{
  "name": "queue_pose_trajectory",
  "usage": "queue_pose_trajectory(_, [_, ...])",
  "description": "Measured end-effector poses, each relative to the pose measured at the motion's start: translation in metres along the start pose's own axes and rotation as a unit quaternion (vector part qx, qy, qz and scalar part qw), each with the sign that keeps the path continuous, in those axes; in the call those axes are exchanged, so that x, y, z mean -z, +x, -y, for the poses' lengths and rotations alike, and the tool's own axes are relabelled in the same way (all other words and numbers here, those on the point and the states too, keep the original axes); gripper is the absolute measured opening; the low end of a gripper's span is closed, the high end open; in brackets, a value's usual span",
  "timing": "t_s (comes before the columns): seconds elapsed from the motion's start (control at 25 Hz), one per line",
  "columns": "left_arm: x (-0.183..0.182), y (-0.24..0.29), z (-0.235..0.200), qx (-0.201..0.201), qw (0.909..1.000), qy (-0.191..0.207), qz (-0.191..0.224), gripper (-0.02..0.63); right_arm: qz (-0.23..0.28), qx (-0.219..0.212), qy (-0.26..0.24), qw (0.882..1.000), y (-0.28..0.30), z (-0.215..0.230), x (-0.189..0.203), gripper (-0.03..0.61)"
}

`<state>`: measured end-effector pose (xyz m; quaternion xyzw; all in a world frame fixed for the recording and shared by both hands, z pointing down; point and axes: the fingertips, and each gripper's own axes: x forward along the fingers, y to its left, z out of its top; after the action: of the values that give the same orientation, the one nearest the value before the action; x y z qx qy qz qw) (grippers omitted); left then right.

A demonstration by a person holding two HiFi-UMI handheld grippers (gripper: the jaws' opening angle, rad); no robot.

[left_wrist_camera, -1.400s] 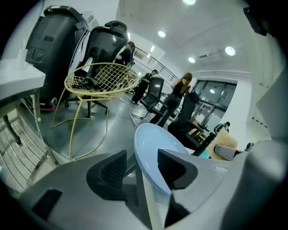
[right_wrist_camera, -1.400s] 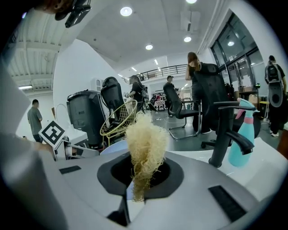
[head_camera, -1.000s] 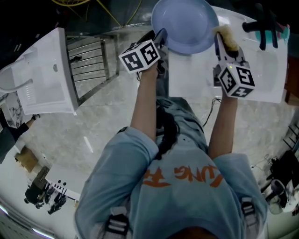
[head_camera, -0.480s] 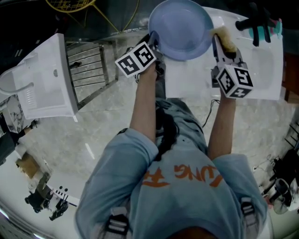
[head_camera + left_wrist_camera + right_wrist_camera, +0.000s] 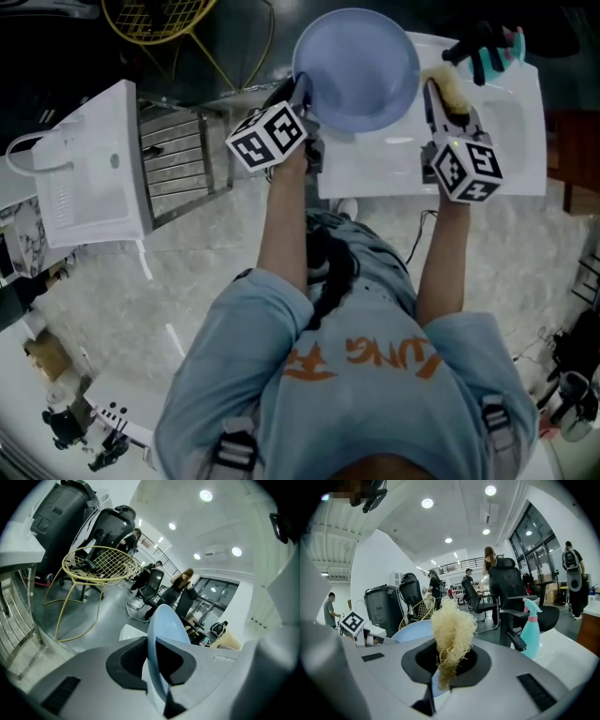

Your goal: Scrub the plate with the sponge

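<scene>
The light blue plate [image 5: 356, 66] is held up over the white sink counter [image 5: 422, 159]. My left gripper [image 5: 302, 94] is shut on the plate's left rim. In the left gripper view the plate [image 5: 161, 634] stands edge-on between the jaws of that gripper [image 5: 157, 665]. My right gripper [image 5: 442, 94] is shut on a pale yellow fibrous sponge [image 5: 453, 80], which lies against the plate's right rim. In the right gripper view the sponge [image 5: 452, 627] sticks up out of the gripper [image 5: 449, 665], with the plate [image 5: 412, 631] just behind it to the left.
A teal spray bottle [image 5: 494, 58] and a black faucet [image 5: 469, 42] stand at the far side of the sink. To the left are a second white basin [image 5: 94, 159], a metal rack [image 5: 183, 141] and a yellow wire chair [image 5: 159, 19]. People and office chairs are in the background.
The plate and both grippers have drifted slightly left and farther from me. The sponge has stayed at the plate's right rim.
</scene>
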<state>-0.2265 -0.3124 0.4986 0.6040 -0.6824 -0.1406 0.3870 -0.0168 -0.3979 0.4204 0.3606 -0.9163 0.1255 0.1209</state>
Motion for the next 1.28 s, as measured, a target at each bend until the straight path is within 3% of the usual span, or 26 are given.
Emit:
queue_pose_trajectory(0.24, [0.005, -0.018, 0.046, 0.039, 0.9986, 0.035, 0.007, 0.026, 0.038, 0.022, -0.003, 0.999, -0.042, 0.015, -0.023, 0.031])
queue_pose_trajectory(0.56, [0.025, -0.032, 0.120, 0.103, 0.9918, 0.075, -0.008, 0.025, 0.055, 0.021, -0.022, 0.998, -0.081, 0.014, -0.045, 0.031])
queue_pose_trajectory(0.88, [0.059, -0.039, 0.161, 0.139, 0.9836, 0.107, -0.042, 0.025, 0.039, -0.022, -0.035, 0.998, -0.084, -0.009, -0.039, 0.031])
queue_pose_trajectory(1.28, [0.078, -0.049, 0.161, 0.133, 0.9799, 0.131, -0.071, 0.025, -0.006, -0.088, -0.028, 0.996, -0.060, -0.045, -0.008, 0.032])
